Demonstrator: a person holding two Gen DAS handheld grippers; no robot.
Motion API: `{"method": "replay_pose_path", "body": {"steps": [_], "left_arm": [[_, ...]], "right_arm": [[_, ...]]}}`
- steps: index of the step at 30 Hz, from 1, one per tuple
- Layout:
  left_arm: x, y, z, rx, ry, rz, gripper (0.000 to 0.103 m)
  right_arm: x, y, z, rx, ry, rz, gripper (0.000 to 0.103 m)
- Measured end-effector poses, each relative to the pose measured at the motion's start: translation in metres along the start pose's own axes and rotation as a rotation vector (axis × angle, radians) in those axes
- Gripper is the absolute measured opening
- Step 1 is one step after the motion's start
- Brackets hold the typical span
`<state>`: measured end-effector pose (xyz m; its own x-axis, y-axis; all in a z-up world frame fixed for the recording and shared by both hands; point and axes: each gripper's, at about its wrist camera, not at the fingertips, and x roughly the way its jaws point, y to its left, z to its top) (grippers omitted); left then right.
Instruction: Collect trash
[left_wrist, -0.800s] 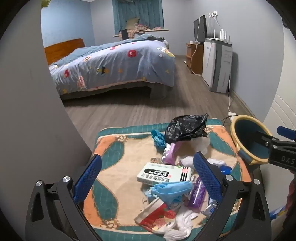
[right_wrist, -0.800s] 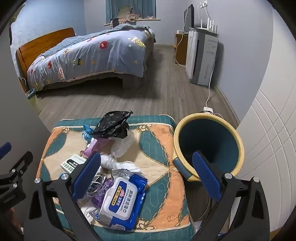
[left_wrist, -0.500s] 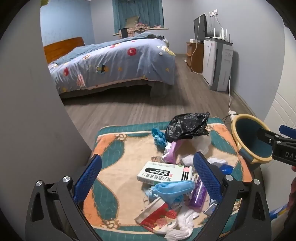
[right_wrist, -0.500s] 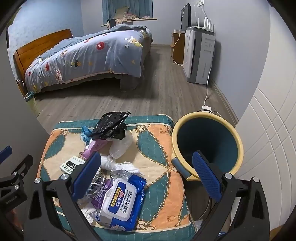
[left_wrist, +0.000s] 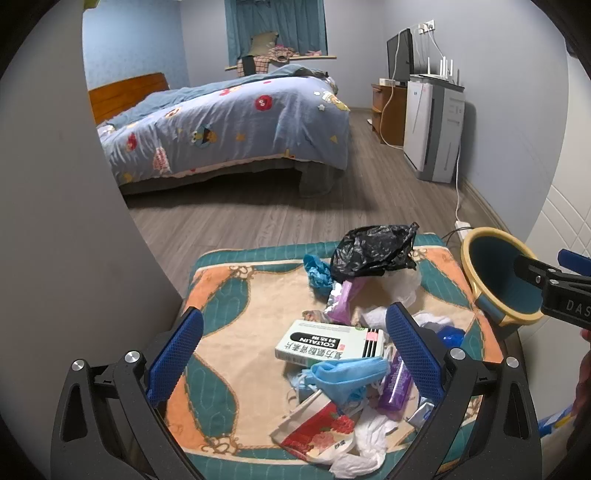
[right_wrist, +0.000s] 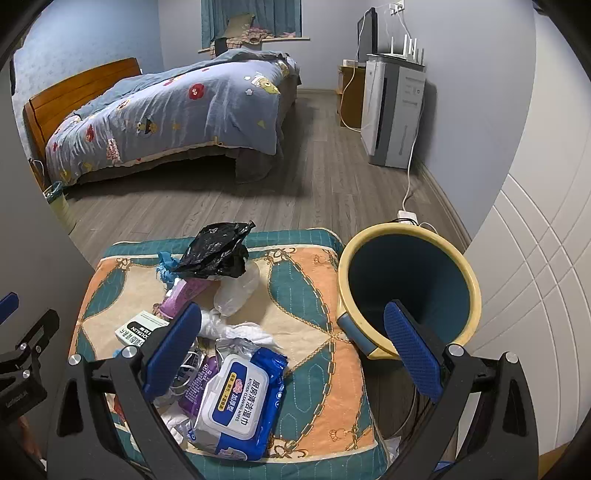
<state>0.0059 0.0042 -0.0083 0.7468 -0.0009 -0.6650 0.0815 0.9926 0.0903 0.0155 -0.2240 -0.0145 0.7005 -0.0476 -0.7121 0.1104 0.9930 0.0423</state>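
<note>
Left wrist view shows us both tongs, left tongs (left_wrist: 293, 354) and right tongs (right_wrist: 291, 349), gaping empty over trash (left_wrist: 343, 369) heaped by the table's (left_wrist: 236, 295) right edge beside the bin (right_wrist: 406, 288), where tangled wrappers could drag neighbours off.

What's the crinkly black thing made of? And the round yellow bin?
The black bag looks like thin plastic film: glossy and crumpled into sharp creases. The bin seems to be smooth, hard plastic, with an even yellow rim and a matte blue inside, though that's only a guess.
</note>
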Motion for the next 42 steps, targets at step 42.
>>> {"method": "replay_pose_path", "body": {"steps": [42], "left_arm": [[-0.0016, 0.0012, -0.0022, -0.004, -0.006, -0.004, 0.098]], "right_arm": [[0.0020, -0.0030, -0.0005, 0.016, 0.015, -0.007, 0.097]]}}
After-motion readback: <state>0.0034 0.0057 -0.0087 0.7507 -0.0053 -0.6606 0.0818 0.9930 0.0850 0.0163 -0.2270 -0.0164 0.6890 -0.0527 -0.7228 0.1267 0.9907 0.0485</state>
